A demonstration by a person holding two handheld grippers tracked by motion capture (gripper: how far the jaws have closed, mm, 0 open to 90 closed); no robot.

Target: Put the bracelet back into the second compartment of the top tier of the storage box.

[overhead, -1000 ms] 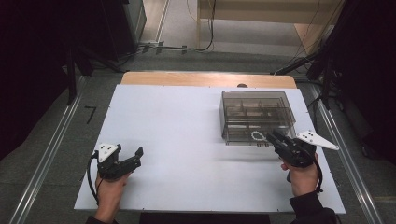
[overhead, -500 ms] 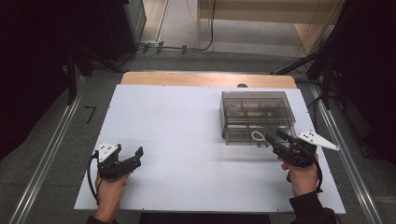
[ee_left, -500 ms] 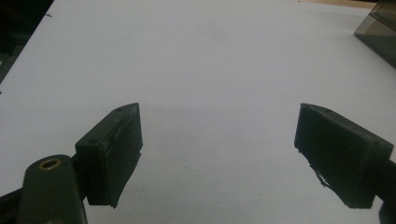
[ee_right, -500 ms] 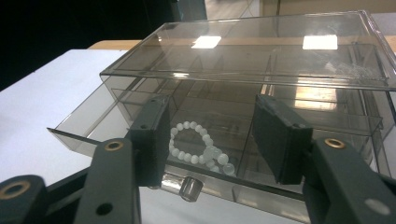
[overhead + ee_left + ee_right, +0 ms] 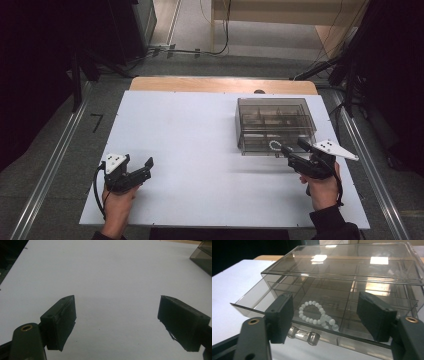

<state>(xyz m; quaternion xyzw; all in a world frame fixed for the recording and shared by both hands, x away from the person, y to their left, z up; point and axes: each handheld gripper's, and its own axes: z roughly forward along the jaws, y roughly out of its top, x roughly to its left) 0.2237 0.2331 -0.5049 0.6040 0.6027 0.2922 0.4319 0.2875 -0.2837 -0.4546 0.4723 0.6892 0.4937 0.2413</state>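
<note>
Left gripper: jaws wide apart over bare white table, holding nothing; bead bracelet: inside the pulled-out drawer of the clear box; right gripper: jaws just opening, holding nothing, bracelet beyond them.

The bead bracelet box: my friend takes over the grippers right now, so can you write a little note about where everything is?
Right gripper: jaws have just been opening, nothing between the pads; it sits at the drawer front.
Left gripper: open, empty, over the bare white table.
Clear box: at the table's right; its drawer is pulled partly out.
White bead bracelet: lying in the drawer's front compartment, released.
Likely left: push the drawer shut by its clear handle.
</note>
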